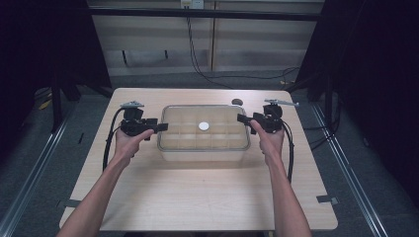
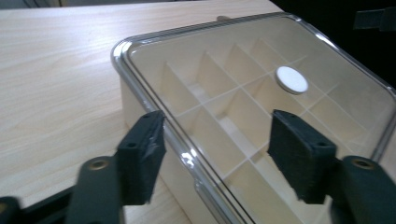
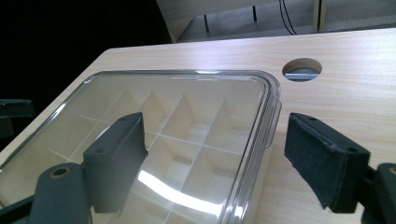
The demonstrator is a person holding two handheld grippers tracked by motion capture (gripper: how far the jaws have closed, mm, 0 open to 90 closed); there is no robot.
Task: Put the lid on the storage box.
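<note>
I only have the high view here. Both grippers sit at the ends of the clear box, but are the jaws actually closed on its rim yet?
Observer: No. In the left gripper view the left gripper is open, its jaws standing to either side of the rim of the box, one outside and one above the lid.
Operator: And the right one?
Observer: The right gripper is open as well, its jaws likewise straddling the rim at that end.
Operator: What is that white dot I see on the box?
Observer: A flat white disc, seen over one compartment near the middle; whether it lies on the lid or under it I cannot tell.
</note>
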